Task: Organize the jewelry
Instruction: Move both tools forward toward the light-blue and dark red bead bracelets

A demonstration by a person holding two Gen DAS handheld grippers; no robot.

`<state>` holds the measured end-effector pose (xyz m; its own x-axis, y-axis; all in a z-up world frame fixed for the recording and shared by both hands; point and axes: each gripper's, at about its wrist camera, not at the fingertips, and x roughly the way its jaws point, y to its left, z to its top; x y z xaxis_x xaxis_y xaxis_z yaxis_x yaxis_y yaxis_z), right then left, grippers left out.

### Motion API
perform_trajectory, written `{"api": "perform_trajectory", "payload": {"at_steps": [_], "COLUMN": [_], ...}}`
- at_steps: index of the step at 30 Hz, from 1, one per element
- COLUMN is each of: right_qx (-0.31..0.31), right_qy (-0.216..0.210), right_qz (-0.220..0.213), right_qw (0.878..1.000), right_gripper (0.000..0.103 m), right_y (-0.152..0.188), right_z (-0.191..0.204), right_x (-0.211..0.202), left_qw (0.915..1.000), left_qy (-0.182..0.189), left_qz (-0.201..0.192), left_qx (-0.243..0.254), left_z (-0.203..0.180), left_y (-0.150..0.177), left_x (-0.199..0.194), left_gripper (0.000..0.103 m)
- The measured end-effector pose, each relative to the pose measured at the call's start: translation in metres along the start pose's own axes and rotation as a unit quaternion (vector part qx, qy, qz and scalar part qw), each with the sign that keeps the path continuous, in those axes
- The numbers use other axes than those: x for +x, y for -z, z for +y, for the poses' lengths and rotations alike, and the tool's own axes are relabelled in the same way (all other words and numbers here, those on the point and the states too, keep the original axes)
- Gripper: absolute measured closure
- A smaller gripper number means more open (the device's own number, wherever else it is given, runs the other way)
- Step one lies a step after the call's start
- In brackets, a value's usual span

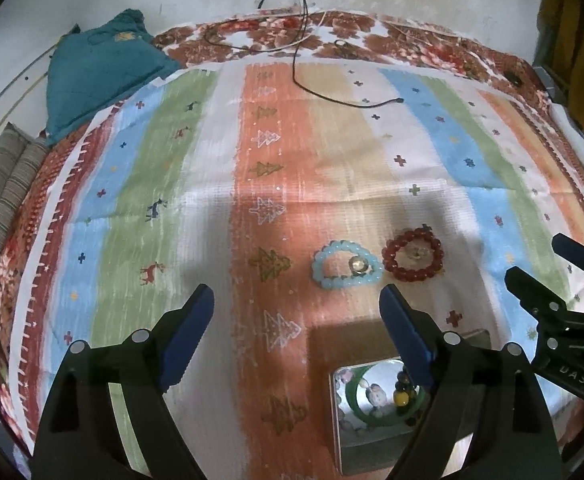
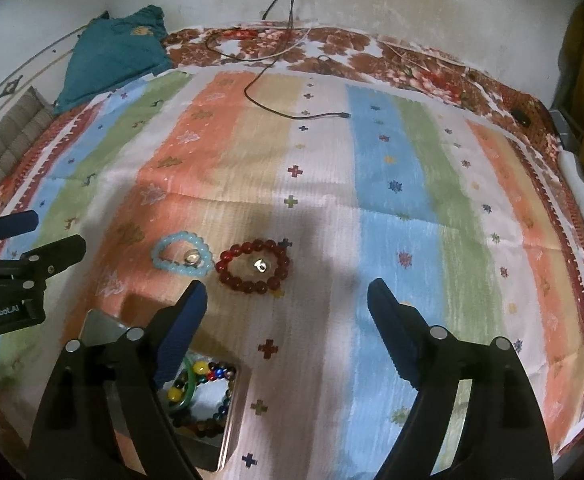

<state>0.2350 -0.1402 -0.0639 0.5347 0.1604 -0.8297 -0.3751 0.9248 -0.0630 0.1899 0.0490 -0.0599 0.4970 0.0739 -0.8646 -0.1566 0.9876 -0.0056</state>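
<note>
Lying side by side on the striped cloth beyond the open tin, the light, limp blue bead bracelet and red bead bracelet are awaiting a bead-strand pinch, both the left gripper and right gripper gaping empty.

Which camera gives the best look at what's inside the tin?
The right wrist view. There the tin shows its green bangle and mixed beads with only its left part hidden behind a finger. In the left wrist view the tin sits lower, its contents glare-washed and partly covered by a finger.
</note>
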Motion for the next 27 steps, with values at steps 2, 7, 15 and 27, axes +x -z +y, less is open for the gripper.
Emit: {"api": "perform_trajectory", "payload": {"at_steps": [2,7,15,27], "right_qx": [0.001,0.001,-0.001,-0.002], "right_qy": [0.0,-0.001,-0.007,-0.005], "right_qz": [0.005,0.012,0.018,0.026], "right_qw": [1.0,1.0,1.0,1.0], "right_gripper": [0.02,0.02,0.02,0.018], "right_y": [-0.002,-0.007,-0.012,-0.016], "right_z": [-0.001,-0.002,-0.002,-0.003], "right_x": [0.005,0.013,0.021,0.034], "left_qw": [1.0,0.9999,0.9996,0.9991], "left_qy": [-0.003,-0.006,-0.009,-0.013], "left_qz": [0.002,0.007,0.016,0.03], "left_qx": [0.001,0.009,0.023,0.026], "left_z": [0.001,-0.002,-0.007,-0.006], "left_y": [-0.002,-0.006,-0.011,-0.016], "left_x": [0.003,0.011,0.021,0.037], "left_gripper": [0.019,0.019,0.019,0.018]}}
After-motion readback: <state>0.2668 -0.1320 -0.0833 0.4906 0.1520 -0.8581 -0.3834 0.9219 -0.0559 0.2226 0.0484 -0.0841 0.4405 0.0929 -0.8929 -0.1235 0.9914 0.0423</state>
